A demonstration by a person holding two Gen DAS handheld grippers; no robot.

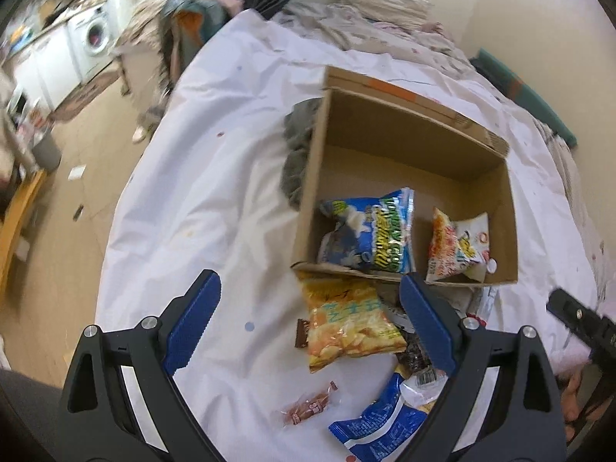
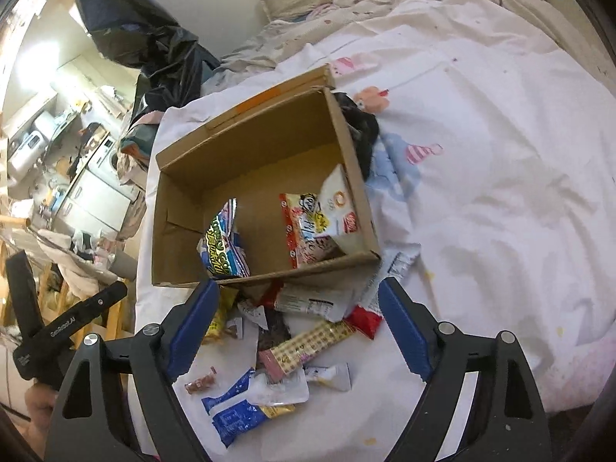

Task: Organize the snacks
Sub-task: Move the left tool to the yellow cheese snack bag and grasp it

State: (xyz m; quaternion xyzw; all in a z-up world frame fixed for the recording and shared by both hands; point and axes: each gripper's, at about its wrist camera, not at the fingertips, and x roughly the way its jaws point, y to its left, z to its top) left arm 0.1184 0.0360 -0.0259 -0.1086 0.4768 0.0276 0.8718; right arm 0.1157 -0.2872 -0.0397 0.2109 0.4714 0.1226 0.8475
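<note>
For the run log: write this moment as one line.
left gripper: open, empty | right gripper: open, empty | cardboard box: two bags inside | loose snacks: on bed, outside box

Cardboard box (image 2: 215,161): one, open-topped, on the bed (image 2: 481,134).

Snack bags inside the box: two — one blue-and-white popcorn bag (image 1: 369,235), one red-and-white snack bag (image 1: 458,246).

Loose packets outside the box, in front of its near wall: at least eight countable.
- Yellow chip bag (image 1: 346,327): one.
- Blue-and-white packets (image 2: 235,412): one or two; overlap prevents a firm count.
- Pink-and-yellow patterned stick pack (image 2: 304,346): one.
- Red packet (image 2: 365,321): one.
- Small clear-wrapped brown candy (image 1: 308,410): one.
- Small white sachet (image 2: 331,375): one.
- Dark packet (image 2: 273,331): one.

Tools: two.
</note>
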